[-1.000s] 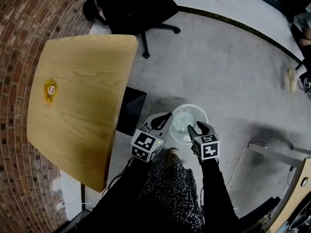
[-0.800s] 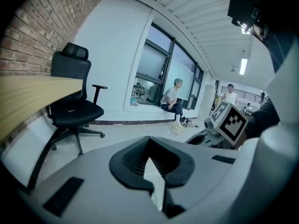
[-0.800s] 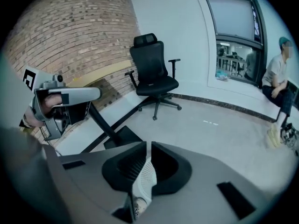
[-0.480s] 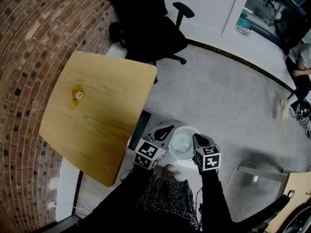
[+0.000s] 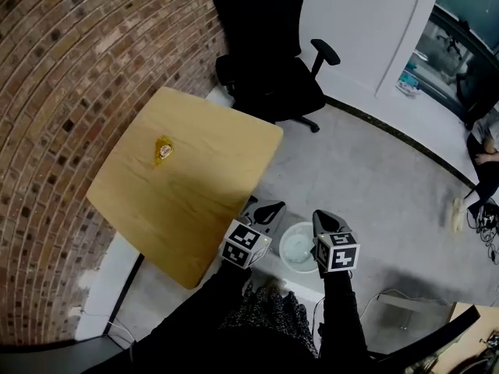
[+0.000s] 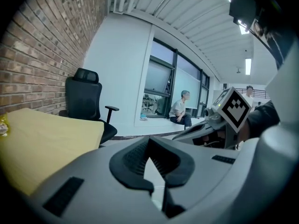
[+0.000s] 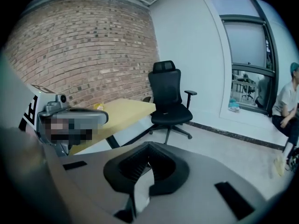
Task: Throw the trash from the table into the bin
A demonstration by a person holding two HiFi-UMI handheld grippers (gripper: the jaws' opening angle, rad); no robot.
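Note:
A yellow wrapper [image 5: 163, 149] lies on the wooden table [image 5: 195, 201], near the brick-wall side. It also shows as a yellow wrapper [image 7: 98, 106] far off in the right gripper view and at the left edge [image 6: 2, 124] of the left gripper view. The white bin [image 5: 296, 249] stands on the floor by the table's near corner. My left gripper [image 5: 265, 209] and right gripper [image 5: 326, 221] hover side by side above the bin's rim. Both are shut with nothing between the jaws, as the left gripper [image 6: 149, 141] and right gripper [image 7: 149, 145] views show.
A black office chair [image 5: 269, 61] stands beyond the table against the white wall. The brick wall [image 5: 70, 76] runs along the table's far side. A person [image 5: 487, 150] sits at the right edge near a window. Cables [image 5: 390, 294] trail over the grey floor on the right.
Both grippers have risen from just over the bin. The head view has swung up toward the table, so the wrapper and the chair now sit nearer the middle.

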